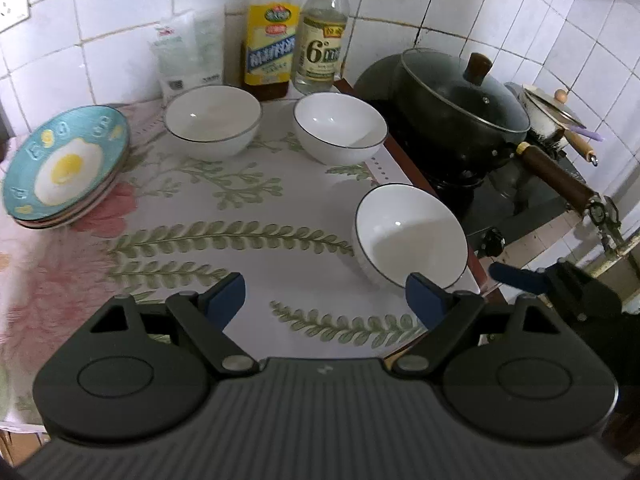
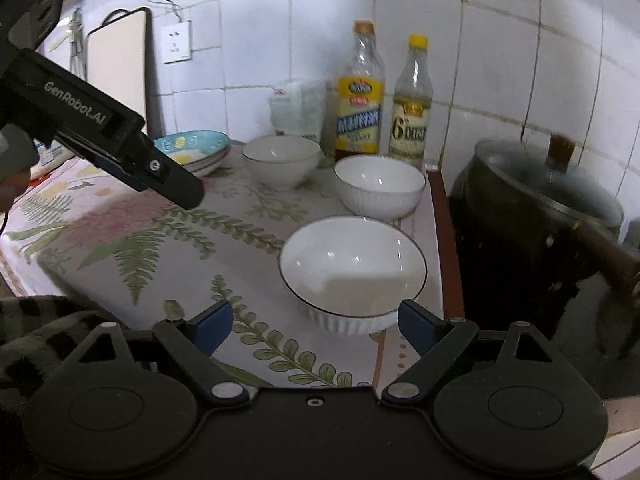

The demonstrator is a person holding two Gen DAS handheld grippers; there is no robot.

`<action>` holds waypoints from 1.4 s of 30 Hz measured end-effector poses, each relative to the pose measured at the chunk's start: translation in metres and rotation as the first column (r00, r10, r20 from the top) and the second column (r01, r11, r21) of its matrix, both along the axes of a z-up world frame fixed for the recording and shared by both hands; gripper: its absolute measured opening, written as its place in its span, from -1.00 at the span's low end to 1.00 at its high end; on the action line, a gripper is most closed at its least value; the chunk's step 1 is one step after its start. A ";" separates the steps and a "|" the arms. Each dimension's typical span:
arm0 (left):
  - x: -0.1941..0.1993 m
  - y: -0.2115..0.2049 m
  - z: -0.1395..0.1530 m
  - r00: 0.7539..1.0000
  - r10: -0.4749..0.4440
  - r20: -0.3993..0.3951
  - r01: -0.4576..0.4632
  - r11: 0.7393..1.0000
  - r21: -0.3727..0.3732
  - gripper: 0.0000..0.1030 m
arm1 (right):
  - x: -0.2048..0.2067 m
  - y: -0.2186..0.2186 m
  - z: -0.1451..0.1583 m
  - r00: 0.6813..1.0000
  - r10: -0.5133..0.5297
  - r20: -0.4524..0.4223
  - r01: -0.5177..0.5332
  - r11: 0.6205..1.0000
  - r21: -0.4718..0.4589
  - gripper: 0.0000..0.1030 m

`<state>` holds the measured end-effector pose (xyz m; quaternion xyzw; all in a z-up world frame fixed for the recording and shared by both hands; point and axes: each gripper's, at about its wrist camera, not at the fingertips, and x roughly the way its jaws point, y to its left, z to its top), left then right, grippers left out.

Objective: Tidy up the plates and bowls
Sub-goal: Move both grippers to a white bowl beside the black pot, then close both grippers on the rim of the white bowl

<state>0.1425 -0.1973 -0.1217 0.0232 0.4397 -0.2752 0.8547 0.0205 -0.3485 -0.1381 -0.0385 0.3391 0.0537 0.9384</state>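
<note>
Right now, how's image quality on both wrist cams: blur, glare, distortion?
Left wrist: sharp; fisheye bends the wall tiles; small glints in the near bowl.
Right wrist: softer; pot at the right edge is smeared, bottle labels slightly blurred; dark corner vignetting; glints in the near bowl.

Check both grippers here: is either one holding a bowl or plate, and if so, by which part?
Nothing is held. The left gripper and right gripper are both open and empty; the nearest bowl sits untouched on the table.

Before me, the surface (image 1: 248,272) wears a fern-and-flower printed cloth (image 1: 60,280). On it sit three white bowls (image 1: 410,232), a stack of plates (image 1: 66,168) topped by a fried-egg design, two bottles (image 1: 270,40) and a white packet (image 1: 188,52).
</note>
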 end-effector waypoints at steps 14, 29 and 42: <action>0.029 -0.057 -0.050 0.997 -0.042 -0.062 0.041 0.999 -0.024 0.34 | 0.029 -0.010 -0.053 0.999 -0.026 0.024 0.027 0.999 -0.046 0.79; 0.048 -0.069 -0.075 0.983 -0.029 -0.180 0.020 0.998 -0.053 -0.58 | 0.049 -0.017 -0.066 0.998 -0.032 0.053 0.032 0.999 -0.006 0.79; 0.033 -0.060 -0.064 0.987 -0.049 -0.150 0.048 0.999 -0.005 -0.60 | 0.038 0.001 -0.058 0.997 -0.035 0.070 0.036 0.999 -0.011 0.81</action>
